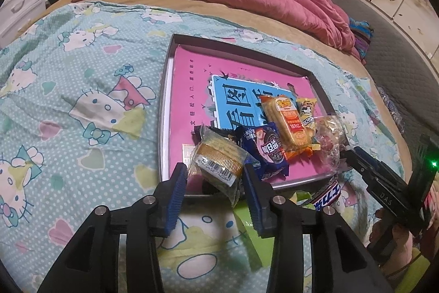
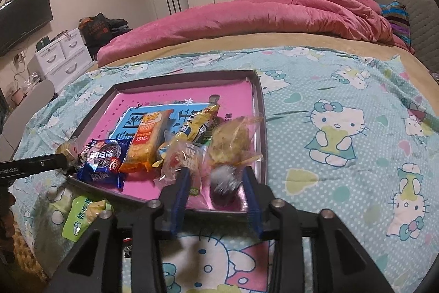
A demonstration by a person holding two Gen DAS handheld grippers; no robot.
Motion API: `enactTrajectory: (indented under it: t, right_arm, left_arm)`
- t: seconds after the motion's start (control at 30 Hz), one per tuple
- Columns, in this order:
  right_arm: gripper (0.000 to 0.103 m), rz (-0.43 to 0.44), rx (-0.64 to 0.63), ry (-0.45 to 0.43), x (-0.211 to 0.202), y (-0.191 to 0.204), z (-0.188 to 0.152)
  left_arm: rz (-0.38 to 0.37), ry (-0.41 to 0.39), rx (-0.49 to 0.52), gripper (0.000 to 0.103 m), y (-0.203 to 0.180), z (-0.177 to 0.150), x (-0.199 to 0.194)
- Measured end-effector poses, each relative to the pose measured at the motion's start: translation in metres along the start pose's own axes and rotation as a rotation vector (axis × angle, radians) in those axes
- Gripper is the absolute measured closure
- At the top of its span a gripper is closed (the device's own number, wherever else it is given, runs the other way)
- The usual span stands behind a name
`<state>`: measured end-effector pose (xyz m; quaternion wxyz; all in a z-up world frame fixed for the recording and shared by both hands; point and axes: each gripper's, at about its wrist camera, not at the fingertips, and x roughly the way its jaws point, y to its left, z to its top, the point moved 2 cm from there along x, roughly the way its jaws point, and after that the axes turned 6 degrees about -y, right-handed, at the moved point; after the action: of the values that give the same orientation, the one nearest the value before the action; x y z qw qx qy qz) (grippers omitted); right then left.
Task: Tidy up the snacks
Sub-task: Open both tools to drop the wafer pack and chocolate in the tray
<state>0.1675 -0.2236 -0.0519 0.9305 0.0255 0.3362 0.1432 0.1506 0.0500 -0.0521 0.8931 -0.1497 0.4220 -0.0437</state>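
Plainly, both grippers are at the near edge of the tray [image 1: 168, 89], a shallow box lid with a pink printed floor lying on the cartoon-print bed cover [image 1: 82, 89]. The left gripper [image 1: 216, 177] has its fingers apart around a clear-wrapped cake with a gold band [image 1: 219, 161]; a sliver of gap shows at each pad, so it looks let go rather than pinched. That cake overhangs the near rim, its wrapper tail hanging outside, so it could tip back out onto the bed. The right gripper [image 2: 216, 183] also stands with fingers parted, and a blurred round dark snack [image 2: 223, 187] sits between them without touching either; the blur suggests it may be dropping or rolling, and it could wander on the slick floor. Just beyond lie a clear-wrapped pastry [image 2: 233, 142], a blue cookie pack [image 2: 103, 159] and an orange cracker pack [image 2: 146, 139], crowded together, so either pull-back could snag a wrapper. A green pack [image 2: 82, 213] and a Snickers bar [image 1: 328, 195] remain outside on the bed.
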Motion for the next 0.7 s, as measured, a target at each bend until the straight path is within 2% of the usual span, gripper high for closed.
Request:
enactTrajectory:
  t: [0.17,0.23,0.53,0.6,0.7]
  right_arm:
    - [0.052,0.022,0.021,-0.008,-0.009,0.0,-0.001]
    - [0.051,0.027,0.021,-0.006,-0.013,0.001,-0.003]
    - [0.051,0.078,0.04,0.004,-0.028,0.008,-0.009]
    - [0.047,0.096,0.039,0.014,-0.031,0.011,-0.011]
    - [0.046,0.121,0.033,0.033,-0.034,0.015,-0.015]
  left_arm:
    - [-0.02,-0.014,0.002,0.056,-0.004,0.001,-0.013]
    - [-0.038,-0.018,0.005,0.044,-0.007,0.0,-0.018]
    - [-0.085,-0.006,0.066,0.044,-0.03,-0.006,-0.028]
    - [-0.101,-0.001,0.084,0.044,-0.036,-0.009,-0.03]
    - [-0.118,0.02,0.116,0.044,-0.044,-0.014,-0.03]
